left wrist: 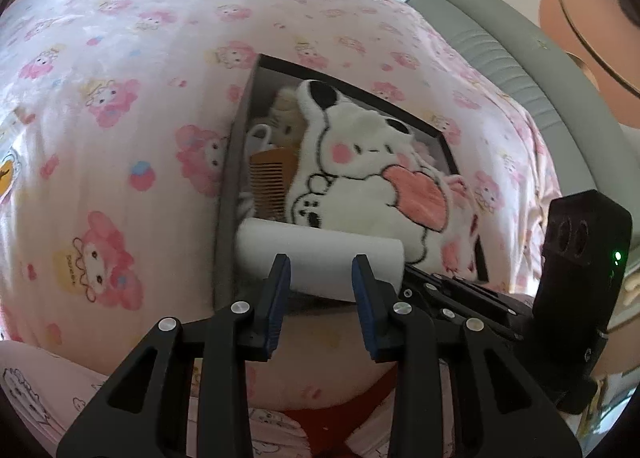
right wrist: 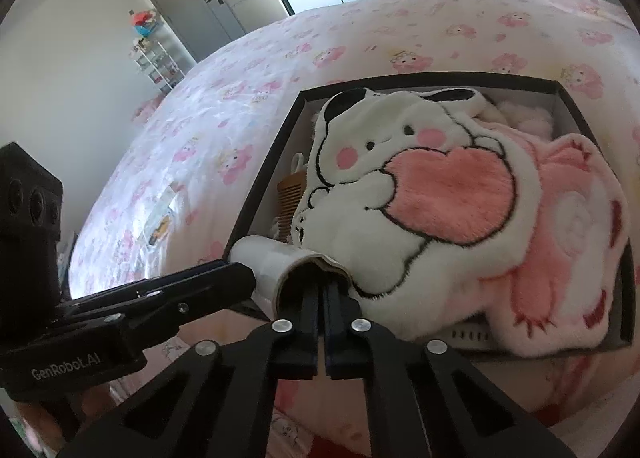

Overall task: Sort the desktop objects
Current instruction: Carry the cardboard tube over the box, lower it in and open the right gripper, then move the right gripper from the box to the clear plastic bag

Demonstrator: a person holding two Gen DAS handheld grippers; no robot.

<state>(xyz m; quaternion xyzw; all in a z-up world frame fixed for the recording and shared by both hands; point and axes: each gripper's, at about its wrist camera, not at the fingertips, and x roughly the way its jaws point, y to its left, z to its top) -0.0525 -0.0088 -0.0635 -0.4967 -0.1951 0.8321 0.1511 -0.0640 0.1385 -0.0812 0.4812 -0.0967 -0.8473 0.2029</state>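
Roll (left wrist: pixel 320 254) between spread left fingers (left wrist: pixel 280 278) — right fingers (right wrist: pixel 308 298) clenched inside its end.

Pink cartoon-print bedspread (right wrist: pixel 280 70), grey padded headboard (left wrist: pixel 492 42), white wall (right wrist: pixel 60 70), grey door (right wrist: pixel 188 2), cluttered wire shelf (right wrist: pixel 158 58)

White roll (left wrist: pixel 320 254); black box (right wrist: pixel 400 83); pink cartoon-print sheet (left wrist: pixel 120 98).

Both grippers are matte black with triangular cut-outs and silver round screws. The left gripper (left wrist: pixel 320 266) has blue finger pads (left wrist: pixel 280 298). At nine o'clock in the right wrist view, white "GenRobot.AI" lettering marks its body.
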